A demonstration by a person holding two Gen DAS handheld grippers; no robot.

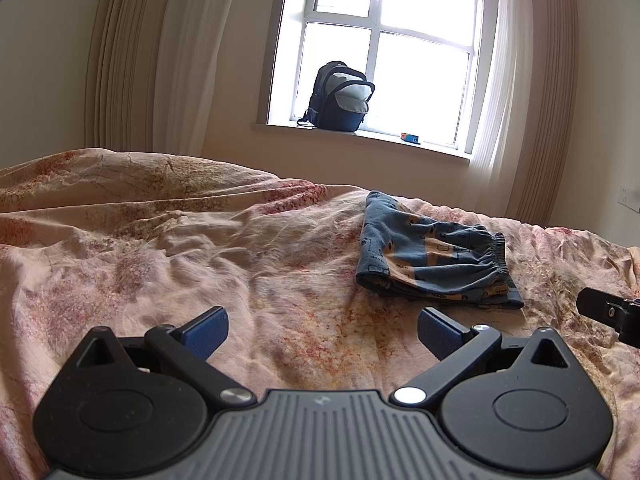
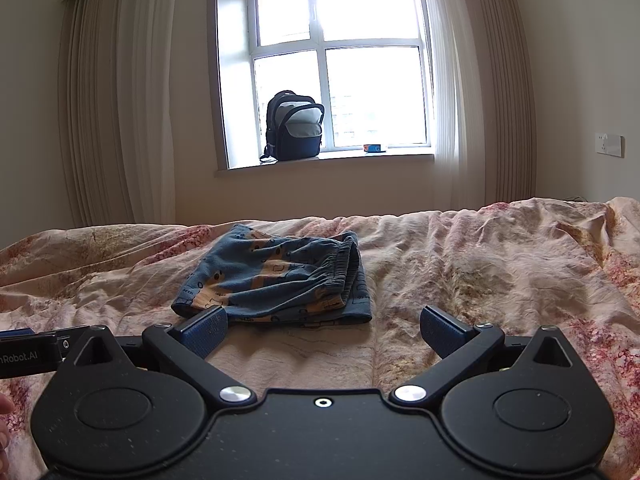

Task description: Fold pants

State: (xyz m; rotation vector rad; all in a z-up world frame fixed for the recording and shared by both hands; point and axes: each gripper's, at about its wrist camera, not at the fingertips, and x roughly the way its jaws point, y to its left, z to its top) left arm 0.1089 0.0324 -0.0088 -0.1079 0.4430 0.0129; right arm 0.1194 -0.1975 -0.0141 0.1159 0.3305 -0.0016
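I'm holding both grippers, left gripper [image 1: 323,334] and right gripper [image 2: 324,332], wide open and empty; folded pants [image 2: 276,280] lying just ahead of right's left finger, nearer right.

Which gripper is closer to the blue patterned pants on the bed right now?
Right. The right gripper sits just short of the blue patterned pants, its left finger overlapping their near edge in this view. The left gripper hovers off to their left, pants ahead-right. Both jaws open.

A dark backpack [image 2: 294,126] and small blue box [image 2: 375,148] sit on the windowsill [image 2: 400,159] above the floral bedspread [image 2: 500,264].
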